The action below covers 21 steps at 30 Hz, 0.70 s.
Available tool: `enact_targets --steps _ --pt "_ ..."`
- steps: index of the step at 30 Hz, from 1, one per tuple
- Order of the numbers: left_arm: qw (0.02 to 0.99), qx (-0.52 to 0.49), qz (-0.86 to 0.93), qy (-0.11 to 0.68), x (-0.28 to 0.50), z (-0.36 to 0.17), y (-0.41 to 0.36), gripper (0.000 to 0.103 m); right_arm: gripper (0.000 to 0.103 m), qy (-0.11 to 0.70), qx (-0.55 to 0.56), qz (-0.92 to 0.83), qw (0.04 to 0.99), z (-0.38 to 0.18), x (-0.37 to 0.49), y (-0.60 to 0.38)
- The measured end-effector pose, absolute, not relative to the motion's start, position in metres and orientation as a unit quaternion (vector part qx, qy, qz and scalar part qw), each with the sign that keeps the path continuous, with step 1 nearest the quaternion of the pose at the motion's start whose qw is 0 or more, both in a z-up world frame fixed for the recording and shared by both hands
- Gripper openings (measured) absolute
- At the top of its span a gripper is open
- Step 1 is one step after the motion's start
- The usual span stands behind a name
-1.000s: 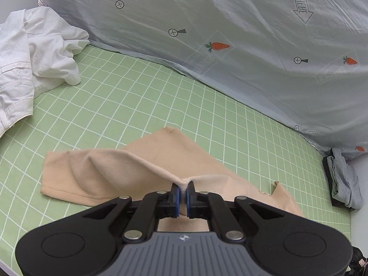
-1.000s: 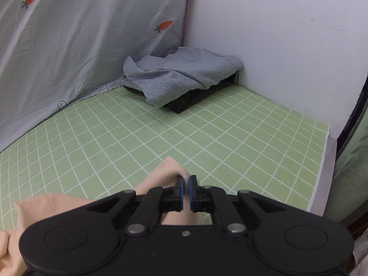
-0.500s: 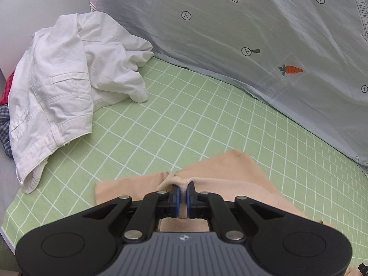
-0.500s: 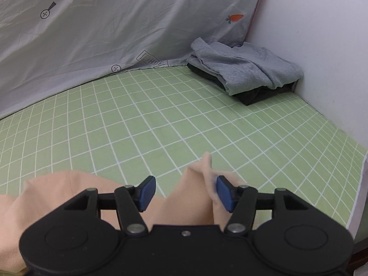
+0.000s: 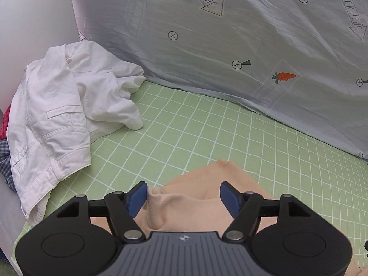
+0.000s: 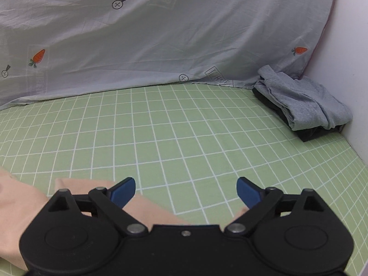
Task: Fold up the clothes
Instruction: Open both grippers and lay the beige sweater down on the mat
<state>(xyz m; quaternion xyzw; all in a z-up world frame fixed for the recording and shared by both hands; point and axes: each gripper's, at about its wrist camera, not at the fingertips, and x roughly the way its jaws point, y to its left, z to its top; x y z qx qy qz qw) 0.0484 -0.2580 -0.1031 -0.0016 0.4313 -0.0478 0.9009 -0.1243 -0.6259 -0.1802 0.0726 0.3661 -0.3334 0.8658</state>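
A peach garment [image 5: 207, 184] lies flat on the green checked sheet [image 5: 188, 124]. My left gripper [image 5: 184, 199] hangs just over it with its jaws opening; a raised fold of the cloth leans on the left blue pad [image 5: 138, 197], the right pad stands free. In the right wrist view the same peach garment [image 6: 20, 197] lies at the lower left. My right gripper [image 6: 185, 192] is above the sheet with its jaws opening wide, and only green sheet shows between its fingers.
A crumpled white garment [image 5: 69, 115] is heaped at the left, over red and blue checked cloth. A folded grey garment on a dark one [image 6: 303, 103] sits in the far right corner by the white wall. A pale blue carrot-print sheet [image 6: 161, 34] hangs behind.
Both grippers let go of the peach garment: the right opened first, then the left. The cloth dropped onto the sheet. Both views swung left, the right one rolling level.
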Motion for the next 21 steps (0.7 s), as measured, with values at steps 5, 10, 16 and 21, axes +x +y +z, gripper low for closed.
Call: enact_targets --steps 5,10,16,21 --pt "0.889 0.035 -0.123 0.440 0.059 -0.118 -0.287 0.083 0.098 0.407 0.118 -0.264 0.866 -0.205 -0.103 -0.624" --pt "0.866 0.080 -0.175 0.461 0.067 -0.146 -0.316 0.083 0.097 0.429 0.155 -0.230 0.859 -0.223 -0.091 -0.630" --pt "0.821 0.084 -0.242 0.510 0.073 -0.181 -0.341 0.083 0.087 0.436 0.173 -0.222 0.855 -0.229 -0.091 -0.634" --pt "0.803 0.120 -0.239 0.532 0.064 -0.207 -0.357 0.053 0.048 0.437 0.134 -0.214 0.863 -0.225 -0.091 -0.624"
